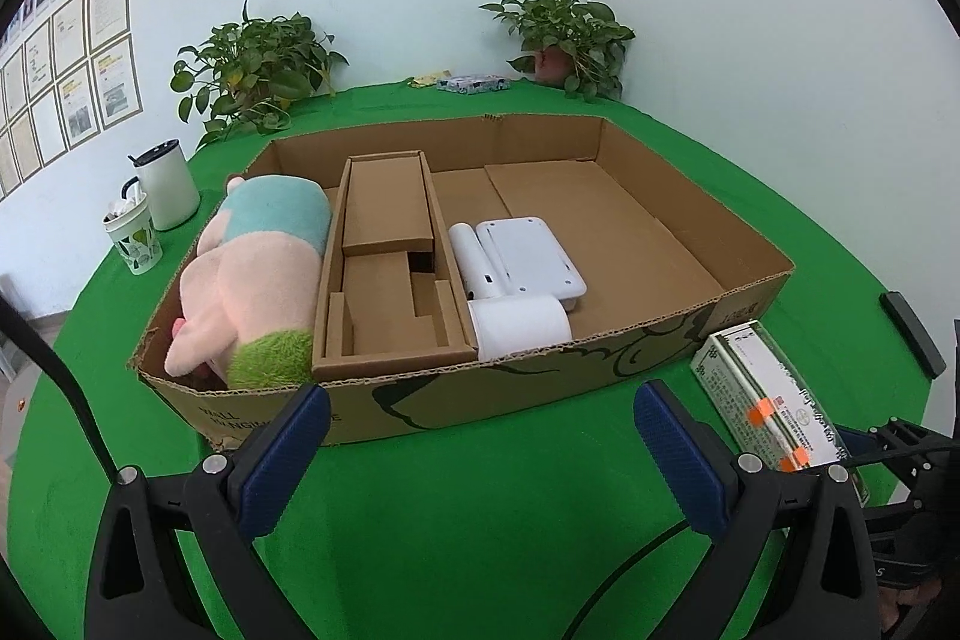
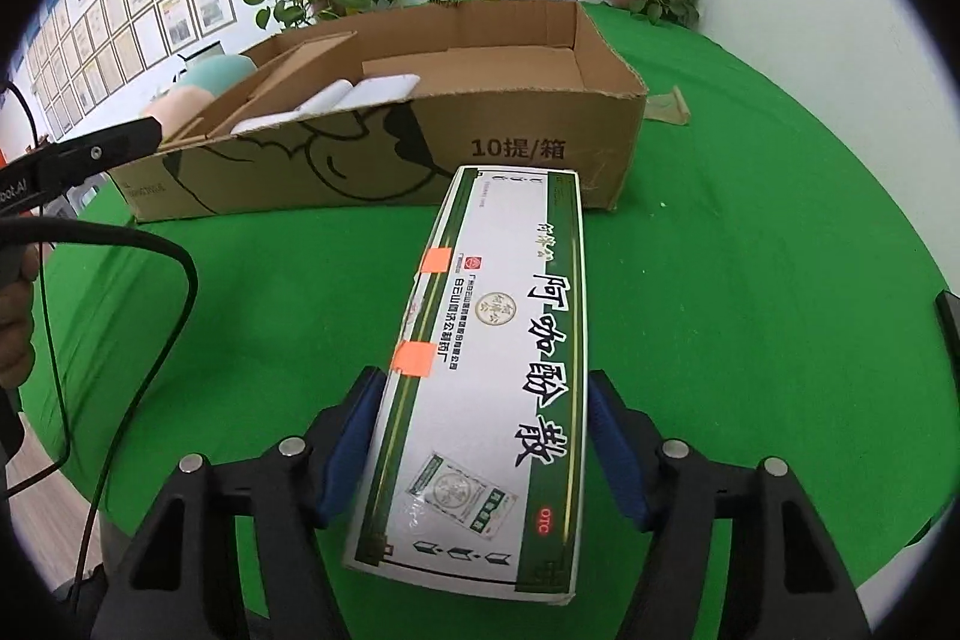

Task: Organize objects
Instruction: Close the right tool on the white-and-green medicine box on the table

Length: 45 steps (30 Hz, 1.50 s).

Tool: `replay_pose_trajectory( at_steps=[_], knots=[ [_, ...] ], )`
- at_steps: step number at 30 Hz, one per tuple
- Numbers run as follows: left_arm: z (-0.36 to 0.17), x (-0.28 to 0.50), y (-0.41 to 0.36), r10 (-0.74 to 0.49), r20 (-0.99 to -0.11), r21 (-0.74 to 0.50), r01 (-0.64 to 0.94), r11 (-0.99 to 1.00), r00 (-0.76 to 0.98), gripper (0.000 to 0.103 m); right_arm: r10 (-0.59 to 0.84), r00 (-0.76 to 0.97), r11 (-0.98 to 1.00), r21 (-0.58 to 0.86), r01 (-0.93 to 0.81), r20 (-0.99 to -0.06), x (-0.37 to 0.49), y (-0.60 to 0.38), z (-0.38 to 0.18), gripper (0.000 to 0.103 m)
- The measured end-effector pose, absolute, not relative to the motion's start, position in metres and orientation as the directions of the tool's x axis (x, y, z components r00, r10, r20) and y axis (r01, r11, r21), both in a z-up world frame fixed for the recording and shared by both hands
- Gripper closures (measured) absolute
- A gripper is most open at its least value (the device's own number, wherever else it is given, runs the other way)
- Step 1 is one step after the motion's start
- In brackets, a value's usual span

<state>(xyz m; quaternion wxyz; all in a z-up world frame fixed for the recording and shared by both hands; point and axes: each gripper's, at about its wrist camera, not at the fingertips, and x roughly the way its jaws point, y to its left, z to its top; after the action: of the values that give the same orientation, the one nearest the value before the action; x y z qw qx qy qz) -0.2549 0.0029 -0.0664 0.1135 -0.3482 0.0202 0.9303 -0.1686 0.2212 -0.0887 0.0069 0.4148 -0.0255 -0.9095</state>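
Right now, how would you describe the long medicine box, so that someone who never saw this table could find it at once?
Find the big open cardboard tray on the green table. The medicine box lies outside it, on the cloth beside its front right corner, between the fingers of the right gripper. Unlike the plain things inside the tray, it is white with dark green borders, black characters and two orange tape strips.

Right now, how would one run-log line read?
left gripper: open, empty | right gripper: around medicine box, on table | carton: toy, roll inside
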Motion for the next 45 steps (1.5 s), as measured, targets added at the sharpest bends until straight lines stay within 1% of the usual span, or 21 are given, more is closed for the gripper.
replay_pose_trajectory(
  at_steps=[4, 5, 6, 9, 12, 14, 17, 20, 22, 23, 25, 27, 30, 35, 36, 37, 41, 45],
  knots=[
    [-0.069, -0.259, 0.004, 0.268, -0.668, -0.108, -0.266, -0.958, -0.694, 0.001, -0.173, -0.660, -0.985, 0.136, 0.107, -0.732, -0.158, 0.204, -0.085, 0.035],
    [-0.071, -0.260, 0.006, 0.277, -0.674, -0.115, -0.273, -0.955, -0.685, 0.001, -0.188, -0.660, -0.982, 0.138, 0.128, -0.728, -0.155, 0.199, -0.085, 0.026],
    [-0.071, -0.262, 0.008, 0.284, -0.679, -0.118, -0.282, -0.952, -0.677, 0.001, -0.189, -0.666, -0.982, 0.131, 0.136, -0.721, -0.153, 0.195, -0.084, 0.019],
    [-0.075, -0.270, 0.021, 0.336, -0.695, -0.141, -0.338, -0.930, -0.635, 0.001, -0.206, -0.671, -0.978, 0.131, 0.161, -0.713, -0.150, 0.189, -0.083, 0.019],
    [-0.082, -0.282, 0.038, 0.419, -0.707, -0.214, -0.392, -0.895, -0.570, 0.001, -0.220, -0.662, -0.975, 0.152, 0.161, -0.716, -0.150, 0.191, -0.082, 0.019],
    [-0.090, -0.290, 0.049, 0.469, -0.715, -0.272, -0.411, -0.870, -0.519, 0.001, -0.208, -0.655, -0.978, 0.139, 0.157, -0.726, -0.151, 0.190, -0.083, 0.019],
    [-0.106, -0.297, 0.066, 0.525, -0.730, -0.355, -0.414, -0.838, -0.437, 0.001, -0.185, -0.645, -0.982, 0.113, 0.152, -0.742, -0.152, 0.188, -0.086, 0.019],
    [-0.121, -0.296, 0.077, 0.567, -0.738, -0.413, -0.420, -0.808, -0.366, 0.003, -0.213, -0.650, -0.976, 0.129, 0.175, -0.730, -0.145, 0.187, -0.085, 0.021],
    [-0.130, -0.291, 0.081, 0.604, -0.734, -0.467, -0.414, -0.781, -0.310, 0.009, -0.234, -0.648, -0.971, 0.143, 0.190, -0.725, -0.137, 0.184, -0.085, 0.025],
    [-0.134, -0.288, 0.082, 0.619, -0.732, -0.493, -0.407, -0.769, -0.283, 0.009, -0.242, -0.640, -0.969, 0.154, 0.192, -0.729, -0.132, 0.184, -0.086, 0.029],
    [-0.142, -0.281, 0.085, 0.651, -0.724, -0.545, -0.389, -0.743, -0.230, 0.009, -0.260, -0.628, -0.965, 0.183, 0.187, -0.733, -0.123, 0.183, -0.087, 0.029],
    [-0.149, -0.274, 0.088, 0.669, -0.717, -0.574, -0.380, -0.725, -0.193, 0.009, -0.248, -0.629, -0.969, 0.174, 0.177, -0.737, -0.115, 0.182, -0.089, 0.029],
    [-0.151, -0.270, 0.095, 0.673, -0.717, -0.575, -0.392, -0.718, -0.181, 0.010, -0.203, -0.650, -0.979, 0.129, 0.160, -0.732, -0.116, 0.176, -0.087, 0.029],
    [-0.154, -0.282, 0.096, 0.679, -0.714, -0.598, -0.356, -0.718, -0.172, 0.016, -0.183, -0.678, -0.982, 0.099, 0.161, -0.712, -0.132, 0.173, -0.080, 0.029],
    [-0.155, -0.283, 0.096, 0.681, -0.713, -0.602, -0.350, -0.718, -0.169, 0.019, -0.180, -0.679, -0.982, 0.094, 0.163, -0.711, -0.135, 0.173, -0.080, 0.031],
    [-0.155, -0.283, 0.096, 0.683, -0.712, -0.606, -0.349, -0.715, -0.163, 0.021, -0.180, -0.677, -0.982, 0.093, 0.164, -0.713, -0.135, 0.172, -0.080, 0.035],
    [-0.157, -0.275, 0.099, 0.693, -0.706, -0.615, -0.357, -0.703, -0.147, 0.021, -0.192, -0.673, -0.980, 0.102, 0.171, -0.715, -0.121, 0.175, -0.080, 0.036],
    [-0.159, -0.273, 0.096, 0.703, -0.694, -0.631, -0.339, -0.698, -0.154, 0.021, -0.212, -0.660, -0.977, 0.133, 0.169, -0.721, -0.112, 0.176, -0.078, 0.034]
  ],
)
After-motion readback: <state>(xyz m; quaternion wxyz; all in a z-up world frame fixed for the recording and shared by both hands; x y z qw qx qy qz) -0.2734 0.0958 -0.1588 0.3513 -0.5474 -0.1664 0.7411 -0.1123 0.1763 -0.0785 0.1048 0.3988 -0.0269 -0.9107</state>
